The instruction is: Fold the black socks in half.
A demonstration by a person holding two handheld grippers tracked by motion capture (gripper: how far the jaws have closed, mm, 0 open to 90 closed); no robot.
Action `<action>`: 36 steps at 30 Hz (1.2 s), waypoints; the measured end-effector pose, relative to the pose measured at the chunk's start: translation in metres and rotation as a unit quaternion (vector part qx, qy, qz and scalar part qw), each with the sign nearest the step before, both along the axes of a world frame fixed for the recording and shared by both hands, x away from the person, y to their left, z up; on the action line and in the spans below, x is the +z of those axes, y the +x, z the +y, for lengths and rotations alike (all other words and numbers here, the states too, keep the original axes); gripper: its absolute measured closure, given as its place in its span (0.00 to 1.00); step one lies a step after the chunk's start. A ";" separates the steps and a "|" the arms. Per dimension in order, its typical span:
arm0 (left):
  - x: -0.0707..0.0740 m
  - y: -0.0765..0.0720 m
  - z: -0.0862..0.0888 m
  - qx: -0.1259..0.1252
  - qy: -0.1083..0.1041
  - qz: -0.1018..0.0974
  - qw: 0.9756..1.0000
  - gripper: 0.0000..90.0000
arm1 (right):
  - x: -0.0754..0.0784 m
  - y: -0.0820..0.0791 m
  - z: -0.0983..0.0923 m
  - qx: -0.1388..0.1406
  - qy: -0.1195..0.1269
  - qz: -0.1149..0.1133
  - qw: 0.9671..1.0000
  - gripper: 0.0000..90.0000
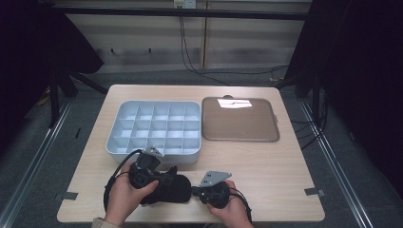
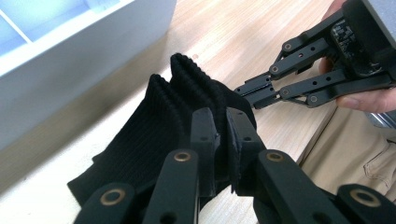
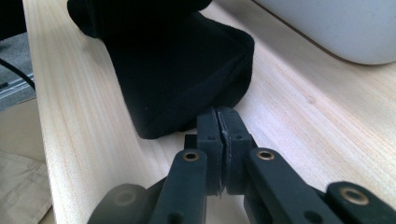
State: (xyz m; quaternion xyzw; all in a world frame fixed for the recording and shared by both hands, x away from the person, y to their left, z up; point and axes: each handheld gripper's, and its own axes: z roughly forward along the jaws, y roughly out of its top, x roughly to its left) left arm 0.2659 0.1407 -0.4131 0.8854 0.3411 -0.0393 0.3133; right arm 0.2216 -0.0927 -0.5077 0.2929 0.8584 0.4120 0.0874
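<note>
The black ribbed sock (image 2: pixel 154 126), which looked folded over itself, lay on the desk (image 1: pixel 266 175) near its front edge, just in front of the grey compartment box (image 1: pixel 157 127). The left gripper (image 2: pixel 219 140) was clenched on a fold of the sock near the cuff; the fabric was between its jaws. The right gripper (image 3: pixel 218 135) had its jaws pressed together at the opposite end of the sock, and a thin edge of the fabric seemed to be pinched there, though I could not tell this for sure. In the high view both hands, the left hand (image 1: pixel 124 195) and the right hand (image 1: pixel 231 209), held the sock between them, low over the desk.

As I judged it, the folding was partly done, because the sock was already a compact bundle. No compartment of the box held anything, so putting the sock into one remained. The brown tray (image 1: pixel 240 119) beside the box had nothing on it.
</note>
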 end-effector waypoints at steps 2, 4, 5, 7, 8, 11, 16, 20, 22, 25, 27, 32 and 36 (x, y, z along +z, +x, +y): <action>-0.001 0.000 -0.001 -0.002 0.003 0.000 1.000 0.92 | 0.000 0.000 0.000 0.001 0.000 -0.002 1.000 0.99; -0.002 0.000 -0.002 -0.004 0.003 0.003 1.000 0.92 | 0.000 0.000 0.000 0.001 -0.001 -0.002 1.000 0.99; -0.003 0.000 -0.003 -0.005 0.004 0.002 1.000 0.92 | 0.000 0.000 0.000 0.001 -0.002 -0.002 1.000 0.99; -0.004 0.000 -0.004 -0.007 0.007 0.003 1.000 0.92 | 0.000 0.000 0.000 0.002 -0.002 -0.002 1.000 0.99; -0.004 -0.001 -0.005 -0.007 0.006 0.004 1.000 0.92 | 0.000 0.000 0.000 0.003 -0.002 -0.003 1.000 0.99; -0.006 -0.001 -0.007 -0.010 0.007 0.004 1.000 0.92 | 0.000 0.000 0.001 0.002 -0.003 -0.004 1.000 0.99; -0.008 -0.001 -0.011 -0.014 0.010 0.007 1.000 0.92 | 0.000 0.000 0.000 0.003 -0.003 -0.004 1.000 0.99; -0.010 0.000 -0.012 -0.016 0.014 0.009 1.000 0.92 | 0.000 0.000 0.000 0.003 -0.003 -0.004 1.000 0.99; -0.012 -0.001 -0.014 -0.015 0.013 0.012 1.000 0.92 | 0.000 0.000 0.000 0.003 -0.003 -0.004 1.000 0.99; -0.013 -0.001 -0.016 -0.017 0.018 0.014 1.000 0.92 | 0.000 0.000 0.000 0.003 -0.003 -0.004 1.000 0.99; -0.014 0.000 -0.016 -0.020 0.017 0.012 1.000 0.91 | 0.000 0.000 0.000 0.003 -0.003 -0.004 1.000 0.99; -0.016 0.000 -0.017 -0.020 0.019 0.013 1.000 0.91 | 0.000 0.000 0.000 0.004 -0.003 -0.004 1.000 0.99; -0.018 0.000 -0.019 -0.024 0.018 0.014 0.999 0.91 | 0.000 0.000 0.000 0.004 -0.003 -0.004 1.000 0.99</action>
